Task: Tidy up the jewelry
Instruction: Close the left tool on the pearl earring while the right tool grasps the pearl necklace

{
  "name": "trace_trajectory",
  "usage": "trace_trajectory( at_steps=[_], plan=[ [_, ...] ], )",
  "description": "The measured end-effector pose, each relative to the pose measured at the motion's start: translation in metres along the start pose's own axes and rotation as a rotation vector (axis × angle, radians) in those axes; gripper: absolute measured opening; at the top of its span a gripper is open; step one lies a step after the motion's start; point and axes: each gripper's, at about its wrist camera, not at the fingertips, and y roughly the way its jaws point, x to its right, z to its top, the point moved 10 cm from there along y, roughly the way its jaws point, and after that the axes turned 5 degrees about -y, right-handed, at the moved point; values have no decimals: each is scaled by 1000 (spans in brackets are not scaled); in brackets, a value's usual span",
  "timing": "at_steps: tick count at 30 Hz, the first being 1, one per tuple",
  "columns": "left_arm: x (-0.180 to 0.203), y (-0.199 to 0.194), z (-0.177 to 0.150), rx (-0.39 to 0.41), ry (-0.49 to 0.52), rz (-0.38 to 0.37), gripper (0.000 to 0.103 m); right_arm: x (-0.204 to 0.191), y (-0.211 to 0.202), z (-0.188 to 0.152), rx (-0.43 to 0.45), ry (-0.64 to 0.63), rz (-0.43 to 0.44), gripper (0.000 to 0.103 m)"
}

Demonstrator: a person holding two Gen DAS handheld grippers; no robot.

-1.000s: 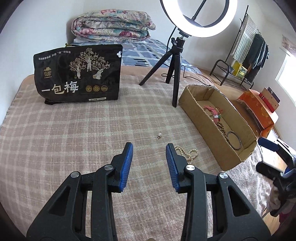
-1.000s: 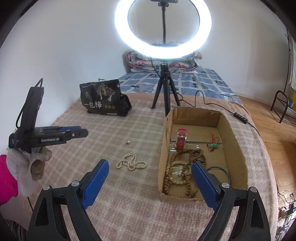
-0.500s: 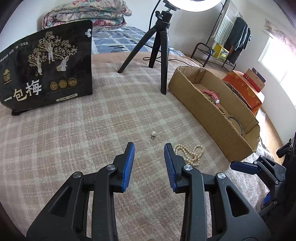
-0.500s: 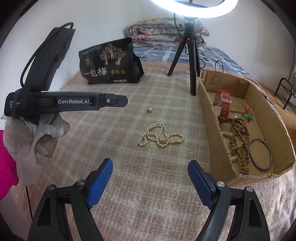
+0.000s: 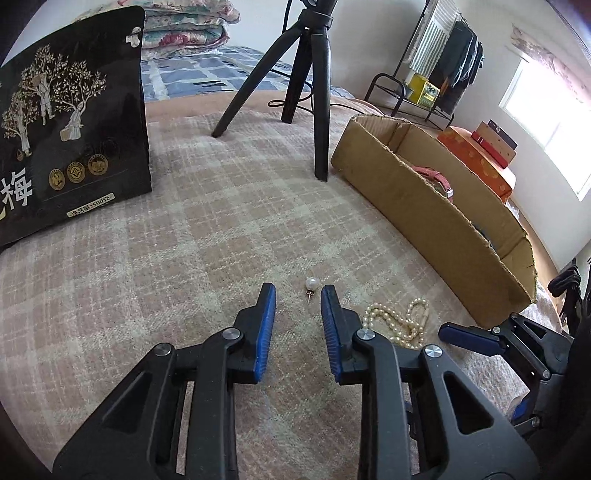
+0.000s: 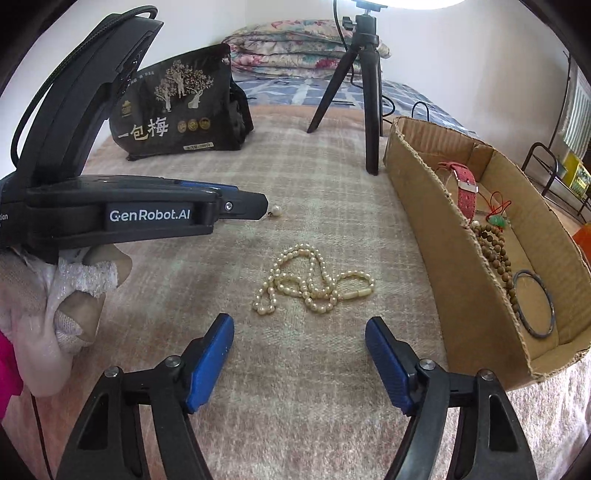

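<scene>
The near wall of the cardboard box [image 5: 424, 206] is hiding most of its contents in the left wrist view. The frame edge is cutting off the ring light [image 6: 395, 3] and the black snack bag [image 5: 70, 147]. The left gripper [image 6: 258, 211] is covering the pearl earring's [image 6: 276, 211] post.

A black snack bag [image 5: 70, 147] with gold trees and Chinese lettering stands upright at the left of the left wrist view, on a pink plaid blanket [image 5: 184, 258] covering the bed. A black tripod [image 5: 310, 74] stands on the blanket at top centre, a cable trailing behind it. Folded floral quilts [image 6: 295, 48] lie at the top of the right wrist view. At upper right of the left wrist view, a clothes rack [image 5: 443, 62] stands against the wall, an orange box [image 5: 476, 158] below it, beside a bright window [image 5: 554, 125].
</scene>
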Motion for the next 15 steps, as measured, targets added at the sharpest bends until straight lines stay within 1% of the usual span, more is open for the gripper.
trace_trajectory(
  at_steps=[6, 11, 14, 15],
  plan=[
    [2, 7, 0, 0, 13, -6, 25, 3, 10, 7, -2, 9, -36, 72],
    [7, 10, -1, -7, 39, -4, 24, 7, 18, 13, 3, 41, -53, 71],
    [9, 14, -2, -13, 56, 8, 24, 8, 20, 14, 16, 51, -57, 68],
    [9, 15, -2, -16, 60, 13, 22, 8, 20, 14, 20, 54, -55, 66]
  ],
)
